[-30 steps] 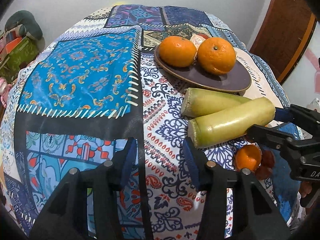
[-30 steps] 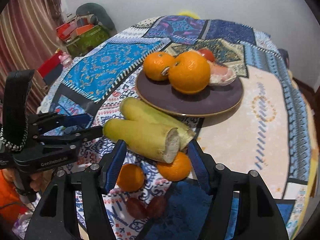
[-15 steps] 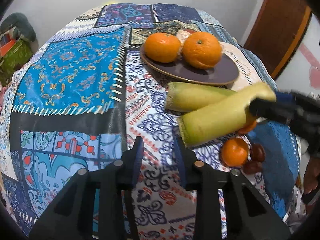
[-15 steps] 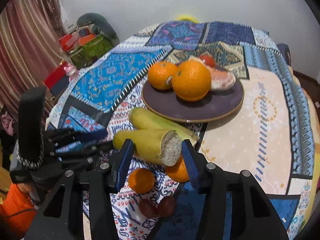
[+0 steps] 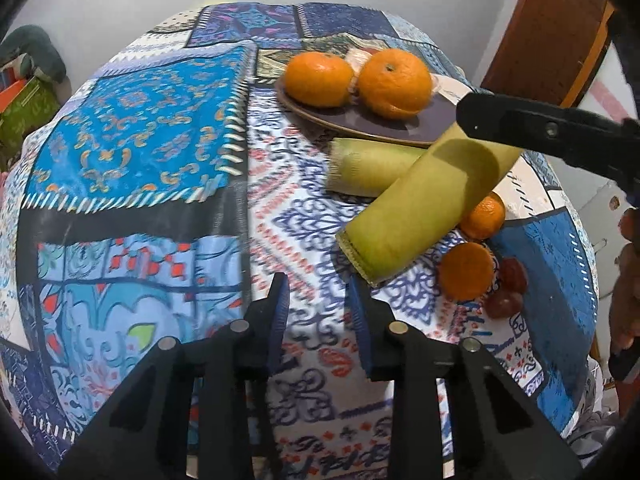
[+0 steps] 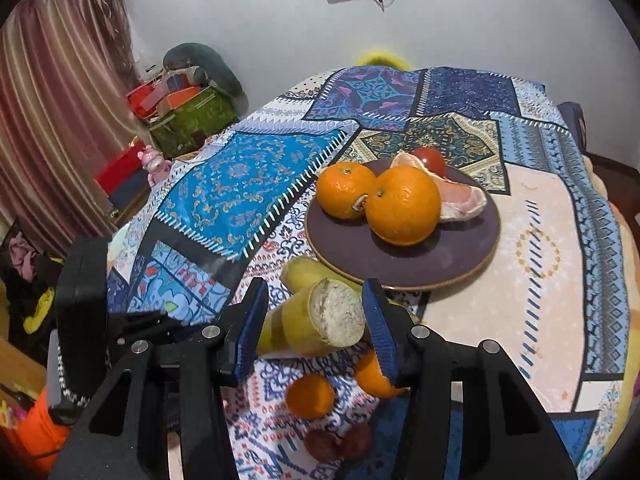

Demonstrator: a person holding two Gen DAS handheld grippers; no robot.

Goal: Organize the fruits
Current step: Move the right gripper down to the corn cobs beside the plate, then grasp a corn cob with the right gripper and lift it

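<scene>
My right gripper (image 6: 314, 332) is shut on a yellow-green sugarcane piece (image 6: 316, 322) and holds it tilted above the cloth; it also shows in the left wrist view (image 5: 424, 204). A second sugarcane piece (image 5: 372, 166) lies on the cloth beside the dark purple plate (image 6: 460, 256). The plate holds two oranges (image 6: 402, 204), a peeled segment and a small red fruit. Two small tangerines (image 6: 310, 396) and dark dates (image 6: 336, 444) lie under the held piece. My left gripper (image 5: 320, 326) is open and empty above the cloth, left of the fruit.
The round table is covered by a patchwork cloth (image 5: 136, 132). Boxes, cushions and a pink toy (image 6: 154, 162) stand beyond its left edge by a curtain. A wooden door (image 5: 552, 28) is at the right.
My right gripper has closed on one sugarcane piece and lifted its end off the cloth. My left gripper has narrowed and moved a little forward.
</scene>
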